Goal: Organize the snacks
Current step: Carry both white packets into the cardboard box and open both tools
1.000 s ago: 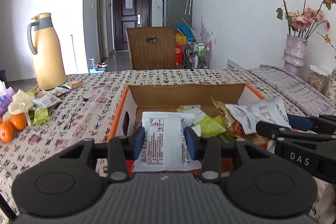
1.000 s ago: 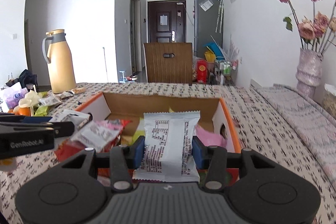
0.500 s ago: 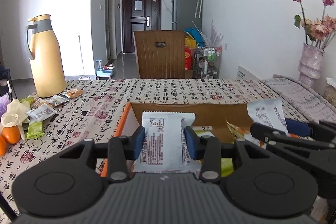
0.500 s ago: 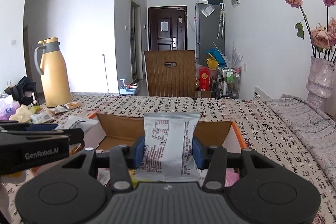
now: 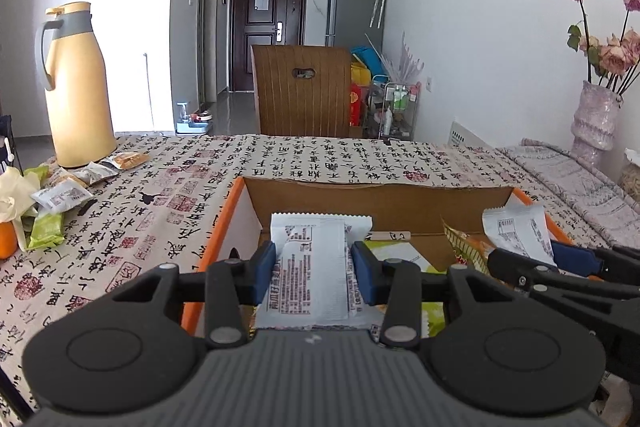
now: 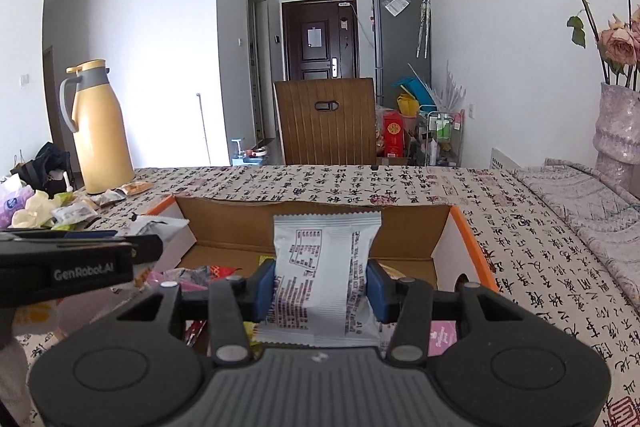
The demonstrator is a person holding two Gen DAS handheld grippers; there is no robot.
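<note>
**Status: Two Packets in Hand Over the Box; Loose Snacks Left by the Flask**

My left gripper (image 5: 314, 269) is closed on a white snack packet (image 5: 312, 267), pinched at both side edges between the blue pads. My right gripper (image 6: 320, 285) grips a second white packet (image 6: 326, 267) the same way. Both hang over the near side of the cardboard box (image 5: 376, 193).

Progress, as I judge it: partial. Several wrappers already lie in the box. A cluster of loose snacks (image 5: 60, 195) remains on the tablecloth (image 5: 320, 155) near the yellow flask (image 5: 78, 87), beside an orange (image 5: 6, 245).

Clearances: the box walls stand upright with orange rims; its far floor shows open cardboard. My two grippers sit close together, so releases should go straight down. The cloth between box and flask is open for reaching.
</note>
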